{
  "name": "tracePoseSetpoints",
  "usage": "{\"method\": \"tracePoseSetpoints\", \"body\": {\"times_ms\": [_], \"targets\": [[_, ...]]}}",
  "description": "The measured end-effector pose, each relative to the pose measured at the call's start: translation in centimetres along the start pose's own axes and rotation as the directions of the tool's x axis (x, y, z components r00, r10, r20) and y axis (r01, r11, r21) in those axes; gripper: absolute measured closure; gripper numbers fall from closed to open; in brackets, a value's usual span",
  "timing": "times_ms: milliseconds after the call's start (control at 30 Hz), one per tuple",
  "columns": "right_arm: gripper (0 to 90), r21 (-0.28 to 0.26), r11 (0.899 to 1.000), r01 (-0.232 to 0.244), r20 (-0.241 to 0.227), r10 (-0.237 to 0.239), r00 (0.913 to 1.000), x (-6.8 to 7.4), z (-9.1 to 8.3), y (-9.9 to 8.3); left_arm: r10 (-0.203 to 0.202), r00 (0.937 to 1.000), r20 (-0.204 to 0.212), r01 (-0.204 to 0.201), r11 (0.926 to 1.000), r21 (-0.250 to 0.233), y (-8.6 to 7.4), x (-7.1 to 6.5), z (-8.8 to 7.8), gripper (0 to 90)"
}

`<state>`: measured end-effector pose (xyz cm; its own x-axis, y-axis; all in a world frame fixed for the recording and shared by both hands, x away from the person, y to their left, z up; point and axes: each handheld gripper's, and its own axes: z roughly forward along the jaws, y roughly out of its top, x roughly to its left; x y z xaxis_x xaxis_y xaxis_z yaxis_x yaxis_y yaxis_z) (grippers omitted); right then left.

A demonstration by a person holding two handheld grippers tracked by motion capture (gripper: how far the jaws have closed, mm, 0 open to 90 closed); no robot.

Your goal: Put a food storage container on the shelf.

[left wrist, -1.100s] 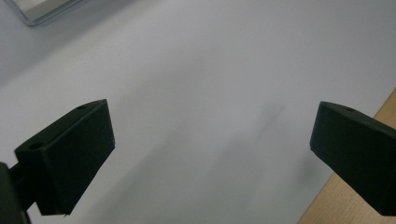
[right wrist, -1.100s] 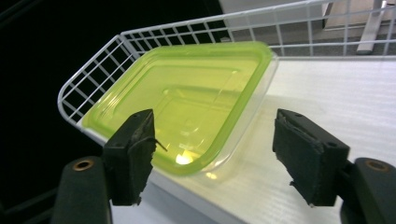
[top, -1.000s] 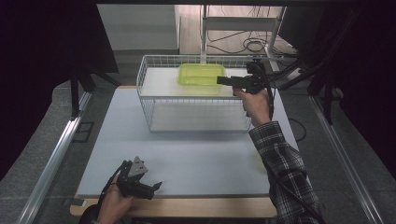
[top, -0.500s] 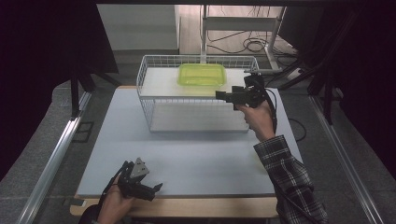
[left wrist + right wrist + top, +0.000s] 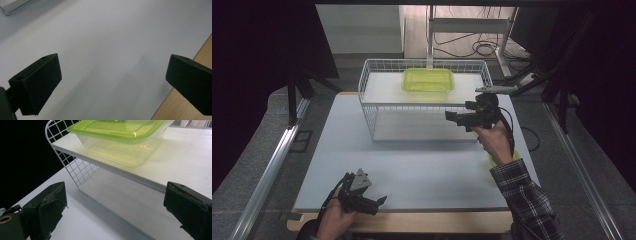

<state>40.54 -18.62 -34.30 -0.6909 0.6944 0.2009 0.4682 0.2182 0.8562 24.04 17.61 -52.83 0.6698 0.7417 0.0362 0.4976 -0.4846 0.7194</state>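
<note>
Where lid shows, green container (image 5: 428,80) unlabelled.

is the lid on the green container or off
On. In the right gripper view the green lid sits flat across the clear container, which stands upright on the rack's shelf.

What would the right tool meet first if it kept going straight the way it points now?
Probably the front edge of the white shelf in the wire rack, just below the green-lidded container. The right tool is open and empty; depth is hard to judge.
</note>
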Motion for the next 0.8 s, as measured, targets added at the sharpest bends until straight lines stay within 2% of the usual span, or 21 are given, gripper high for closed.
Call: {"method": "tracePoseSetpoints", "body": {"times_ms": [300, 633, 800], "targets": [[2.0, 0.001, 1.0, 0.021, -0.014, -0.021, 0.9997, 0.2, -0.7, -2.0, 0.025, 0.9996, -0.016, -0.025, 0.9997, 0.009, 0.0, -0.1, 0.1, 0.1], [0.7, 0.03, 0.997, 0.065, -0.008, -0.065, 0.9979, 0.7, -1.1, -4.0, 0.032, 0.9994, -0.016, -0.031, 0.9993, 0.02, -0.1, -0.1, 0.2, 0.1], [0.8, 0.044, 0.995, 0.088, 0.011, -0.089, 0.996, 0.9, -1.3, -5.0, 0.035, 0.9992, -0.017, -0.035, 0.9991, 0.026, -0.1, -0.2, 0.3, 0.1]]}}
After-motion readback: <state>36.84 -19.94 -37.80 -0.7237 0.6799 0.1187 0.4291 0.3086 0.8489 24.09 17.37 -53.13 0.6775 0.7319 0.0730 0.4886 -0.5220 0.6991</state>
